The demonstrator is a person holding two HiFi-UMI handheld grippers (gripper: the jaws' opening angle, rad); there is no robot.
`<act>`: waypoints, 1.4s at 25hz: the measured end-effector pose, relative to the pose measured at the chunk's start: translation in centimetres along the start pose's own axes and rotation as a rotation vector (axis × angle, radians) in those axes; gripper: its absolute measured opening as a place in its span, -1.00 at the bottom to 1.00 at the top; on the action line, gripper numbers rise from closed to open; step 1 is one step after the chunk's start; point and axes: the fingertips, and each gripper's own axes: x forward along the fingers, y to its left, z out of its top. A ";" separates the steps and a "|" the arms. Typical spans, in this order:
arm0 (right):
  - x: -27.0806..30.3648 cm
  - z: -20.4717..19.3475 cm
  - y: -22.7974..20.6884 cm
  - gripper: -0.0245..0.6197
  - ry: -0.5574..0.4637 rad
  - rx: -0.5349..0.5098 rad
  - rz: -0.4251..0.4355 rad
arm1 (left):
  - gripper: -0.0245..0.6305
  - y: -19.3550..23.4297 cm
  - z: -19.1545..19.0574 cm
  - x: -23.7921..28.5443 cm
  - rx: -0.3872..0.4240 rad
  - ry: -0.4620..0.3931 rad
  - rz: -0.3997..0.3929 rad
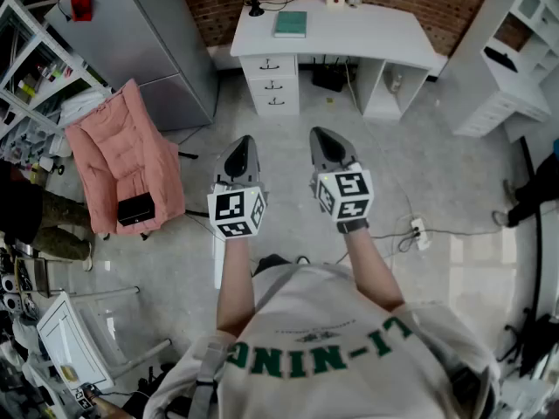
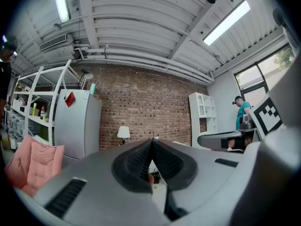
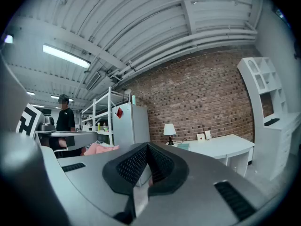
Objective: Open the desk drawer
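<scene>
Workshop | desk drawer (image 1: 270, 64) well beyond left hand-held gripper (image 1: 244, 141), right hand-held gripper (image 1: 320, 135)

Right hand-held gripper (image 3: 147, 146): jaws together at the tips, nothing between them, pointing level. Ahead right: white surface (image 3: 221, 145) against brick wall (image 3: 207, 95), lamp (image 3: 169, 130) and teal book (image 3: 183, 146) on it. Fridge (image 3: 132, 124) left of the lamp.

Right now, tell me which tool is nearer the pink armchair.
Left. The left tool hangs just right of the pink armchair; the right tool is farther right, beyond the left one.
</scene>
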 end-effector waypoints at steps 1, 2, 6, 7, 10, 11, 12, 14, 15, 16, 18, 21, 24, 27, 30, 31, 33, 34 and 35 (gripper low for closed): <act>0.1 -0.1 -0.2 -0.92 -0.002 0.002 -0.001 | -0.93 0.0 -0.2 0.2 0.003 0.003 -0.004; 0.2 -0.1 -0.4 -0.92 -0.003 0.004 -0.001 | -0.93 -0.1 -0.3 0.4 0.005 0.006 -0.007; 0.4 -0.3 -1.0 -0.92 0.000 0.011 -0.007 | -0.93 -0.1 -0.6 1.0 0.000 0.016 -0.010; 0.5 -0.3 -1.2 -0.92 0.001 0.013 -0.008 | -0.93 -0.1 -0.6 1.2 -0.001 0.016 -0.010; 1.6 -0.6 -1.5 -0.92 0.001 0.026 -0.008 | -0.93 0.0 -0.5 2.4 0.005 0.014 -0.020; 1.9 -0.8 -1.6 -0.92 0.001 0.030 -0.006 | -0.93 0.0 -0.7 2.9 0.006 0.014 -0.025; 2.3 -0.9 -1.7 -0.92 0.002 0.033 -0.005 | -0.93 0.0 -0.9 3.4 0.005 0.017 -0.031; 3.2 -1.3 -1.9 -0.92 0.007 0.041 -0.010 | -0.93 0.1 -1.5 4.4 0.004 0.026 -0.044; 3.8 -1.4 -2.1 -0.92 0.010 0.044 -0.015 | -0.93 0.4 -1.8 5.1 0.003 0.030 -0.051; 4.6 -1.5 -2.3 -0.92 0.014 0.044 -0.020 | -0.93 0.7 -2.0 5.8 0.001 0.033 -0.057; 6.5 -1.6 -2.8 -0.92 0.020 0.041 -0.029 | -0.93 1.6 -2.3 7.6 0.000 0.039 -0.068; 9.7 -1.7 -3.8 -0.92 0.028 0.035 -0.048 | -0.93 3.5 -2.4 10.7 -0.006 0.039 -0.077; 13.5 -1.5 -4.8 -0.92 0.037 0.030 -0.074 | -0.93 5.9 -2.2 14.3 -0.026 0.033 -0.085; 18.0 -1.1 -5.5 -0.92 0.041 0.023 -0.093 | -0.93 8.6 -1.7 18.5 -0.025 0.038 -0.104; 22.4 -0.6 -6.0 -0.92 0.053 0.011 -0.104 | -0.93 11.3 -1.6 22.3 -0.043 0.047 -0.111; 23.9 -0.5 -6.1 -0.92 0.056 0.009 -0.106 | -0.93 12.3 -1.7 23.4 -0.050 0.051 -0.111; 26.7 -0.5 -6.1 -0.92 0.060 0.013 -0.110 | -0.93 14.2 -2.1 25.6 -0.057 0.058 -0.117; 28.0 -0.6 -6.0 -0.92 0.063 0.016 -0.113 | -0.93 15.0 -2.4 26.5 -0.056 0.064 -0.123; 29.1 -0.8 -6.0 -0.92 0.068 0.019 -0.116 | -0.93 15.8 -2.9 27.4 -0.051 0.073 -0.130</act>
